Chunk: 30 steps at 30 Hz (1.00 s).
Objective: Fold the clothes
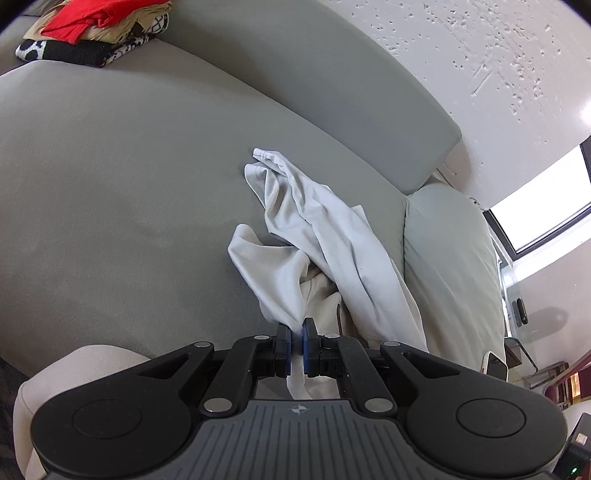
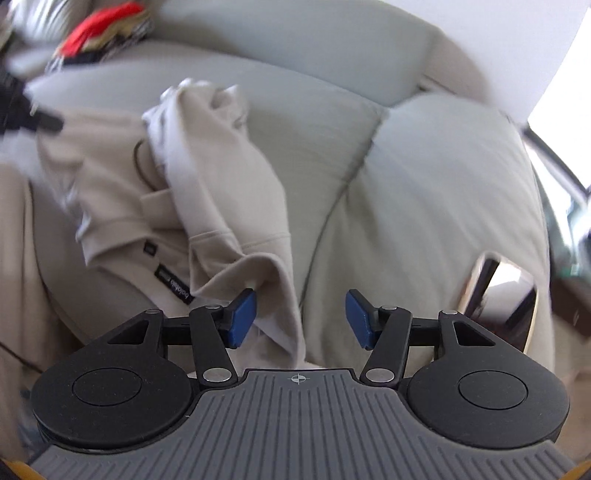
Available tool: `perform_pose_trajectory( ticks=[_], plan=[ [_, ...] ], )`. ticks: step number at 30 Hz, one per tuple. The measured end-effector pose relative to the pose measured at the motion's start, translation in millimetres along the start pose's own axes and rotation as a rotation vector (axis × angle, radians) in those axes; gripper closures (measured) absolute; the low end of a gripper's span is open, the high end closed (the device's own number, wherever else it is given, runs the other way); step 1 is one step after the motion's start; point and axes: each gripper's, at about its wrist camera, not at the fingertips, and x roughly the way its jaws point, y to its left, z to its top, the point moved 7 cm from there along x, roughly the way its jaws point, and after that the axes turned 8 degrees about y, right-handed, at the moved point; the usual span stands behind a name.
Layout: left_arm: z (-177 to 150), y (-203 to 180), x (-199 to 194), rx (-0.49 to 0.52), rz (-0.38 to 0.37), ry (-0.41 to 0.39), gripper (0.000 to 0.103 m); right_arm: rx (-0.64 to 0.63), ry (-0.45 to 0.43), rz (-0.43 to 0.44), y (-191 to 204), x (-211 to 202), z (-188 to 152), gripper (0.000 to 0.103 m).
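While the white shirt (image 1: 332,236) lies crumpled on the grey sofa seat (image 1: 110,184), one bit of its cloth is pinched tight in the left claw (image 1: 297,339). The blue pads are pressed together on that bit, and the rest of the shirt trails away in loose, twisted folds toward the sofa back. It is not flat at all. A cream-colored piece of clothing (image 1: 325,295) peeks out from under it.

In the right wrist view, a beige garment (image 2: 221,177) with a small black label is bunched up on the seat too. That picture is blurry, so I cannot tell if it is the same cloth or another one. The right claw (image 2: 299,317) is wide open and holds nothing. One of its blue pads sits right beside a hem of the beige cloth, which hangs between the two pads.

I think the step now is getting hold of the clothes so they can be spread out. Next, the right claw would need to close on an edge or corner. Then both claws could pull apart to stretch the cloth smooth before any fold.

Far off on the sofa sits a pile of clothes (image 1: 99,33), red, tan and black-and-white. A puffy grey cushion (image 2: 443,206) is on the right, with a shiny phone (image 2: 498,295) resting by it.
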Motion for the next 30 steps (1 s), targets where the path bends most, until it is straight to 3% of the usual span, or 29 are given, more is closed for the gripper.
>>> perform_pose_trajectory(
  ticks=[4, 5, 9, 14, 16, 18, 21, 22, 24, 25, 28, 29, 30],
  plan=[
    [0.0, -1.6, 0.5, 0.007, 0.000, 0.000, 0.099, -0.268, -0.013, -0.114, 29.9, 3.8, 16.0, 0.045],
    [-0.3, -2.0, 0.6, 0.009, 0.000, 0.000, 0.099, -0.333, -0.023, -0.134, 37.7, 4.1, 18.8, 0.050],
    [-1.3, -3.1, 0.7, 0.016, 0.001, 0.002, 0.099, -0.536, -0.077, -0.158, 63.9, 0.2, 23.8, 0.098],
    [-2.4, -1.1, 0.5, 0.017, 0.010, 0.000, 0.099, -0.377, -0.153, -0.094, 51.6, -20.3, 30.2, 0.103],
    [-3.1, 0.6, 0.2, 0.012, 0.017, -0.003, 0.099, -0.106, -0.188, -0.020, 20.7, -31.8, 40.4, 0.103],
    [-3.0, 3.1, -0.5, -0.001, 0.016, -0.004, 0.099, 0.279, -0.219, 0.034, -32.2, -38.7, 38.4, 0.103],
    [-3.2, 9.4, -1.5, -0.036, 0.014, -0.004, 0.099, 0.908, -0.199, 0.090, -120.7, -28.7, -5.4, 0.103],
    [-4.3, 11.4, -1.1, -0.047, 0.012, 0.001, 0.099, 1.057, -0.160, 0.116, -138.4, -19.6, -25.4, 0.103],
    [-7.0, 14.2, 0.1, -0.060, 0.010, 0.012, 0.099, 1.150, -0.074, 0.181, -150.0, -4.8, -51.1, 0.103],
    [-8.6, 14.9, 0.8, -0.061, 0.011, 0.017, 0.099, 1.134, -0.062, 0.231, -147.6, -2.8, -55.0, 0.102],
    [-11.9, 16.6, 3.0, -0.068, 0.011, 0.029, 0.099, 0.900, -0.075, 0.362, -120.1, -7.5, -40.9, 0.075],
    [-12.1, 16.3, 3.6, -0.070, 0.009, 0.031, 0.099, 0.788, -0.086, 0.362, -107.0, -10.4, -30.7, 0.046],
    [-12.2, 16.0, 4.2, -0.071, 0.007, 0.033, 0.099, 0.666, -0.106, 0.340, -92.4, -14.1, -19.9, 0.041]
  ],
)
